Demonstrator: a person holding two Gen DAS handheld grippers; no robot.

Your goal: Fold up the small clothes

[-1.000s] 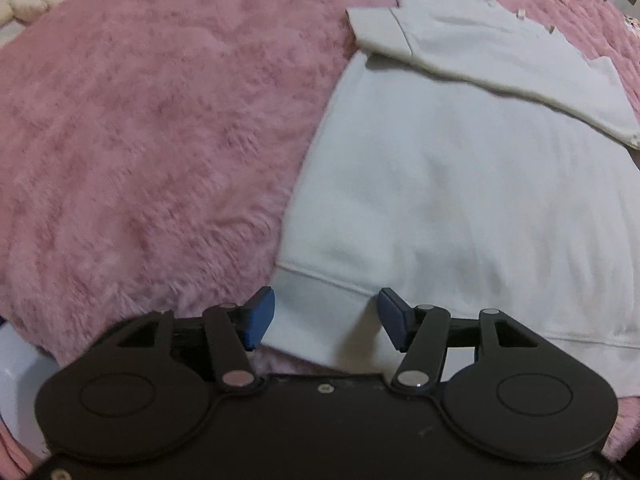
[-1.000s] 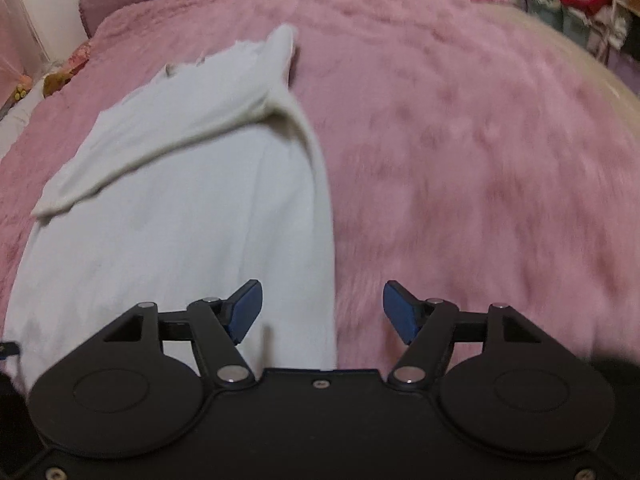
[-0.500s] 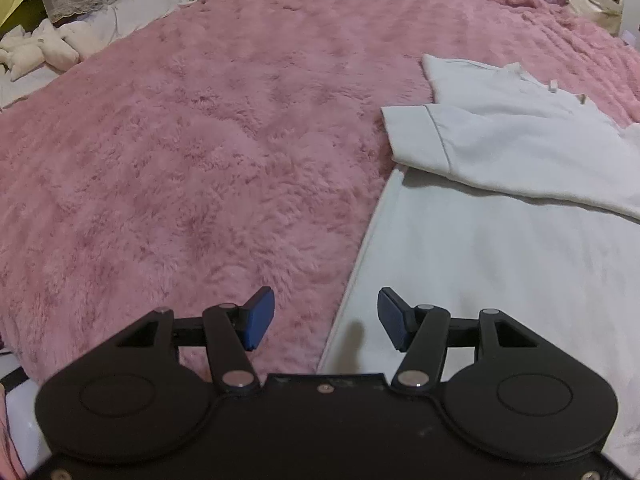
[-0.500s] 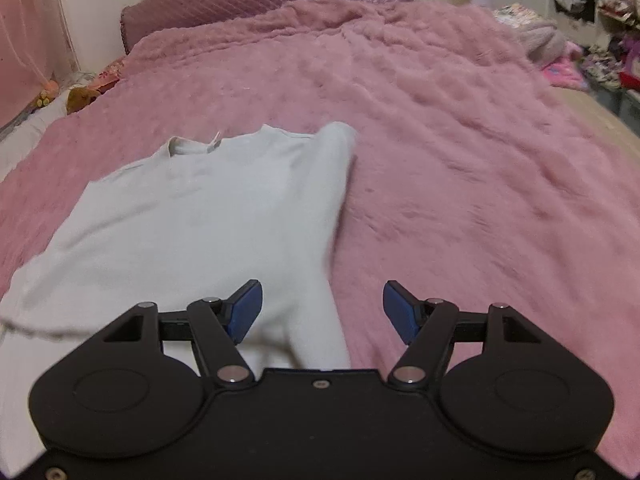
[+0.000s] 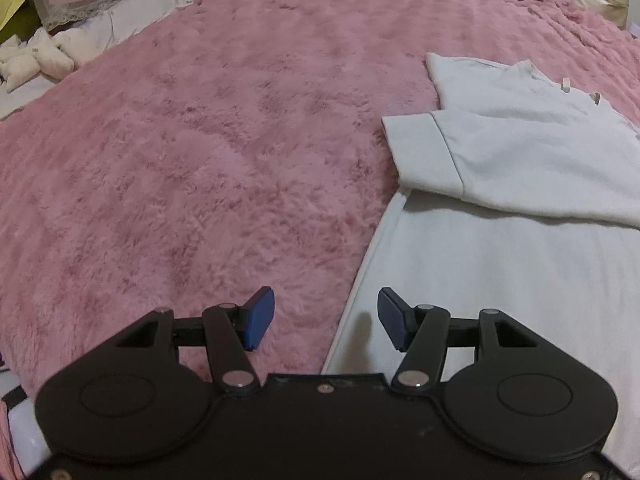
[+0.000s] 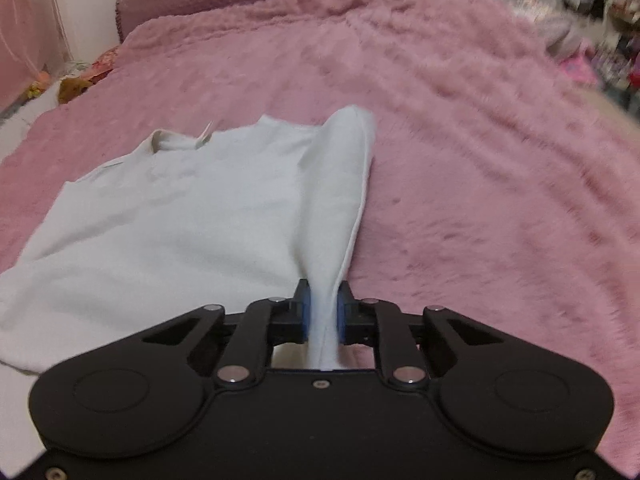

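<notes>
Since half second ago right gripper (image 6: 322, 316) clamped onto white top (image 6: 168, 216) side edge, fabric pinched between pads, ready for fold inward. Left gripper (image 5: 326, 318) fingers wide, empty, straddling opposite edge on pink blanket (image 5: 200, 160).

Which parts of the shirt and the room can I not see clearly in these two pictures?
- Left wrist view: the white shirt is cut off by the right edge; the open left hand-held gripper hides its near hem.
- Right wrist view: the right hand-held gripper is shut on the shirt's side edge and hides the fabric behind its pads.
- Right wrist view: the things beside the pink blanket, upper right, are too blurred to identify.
</notes>
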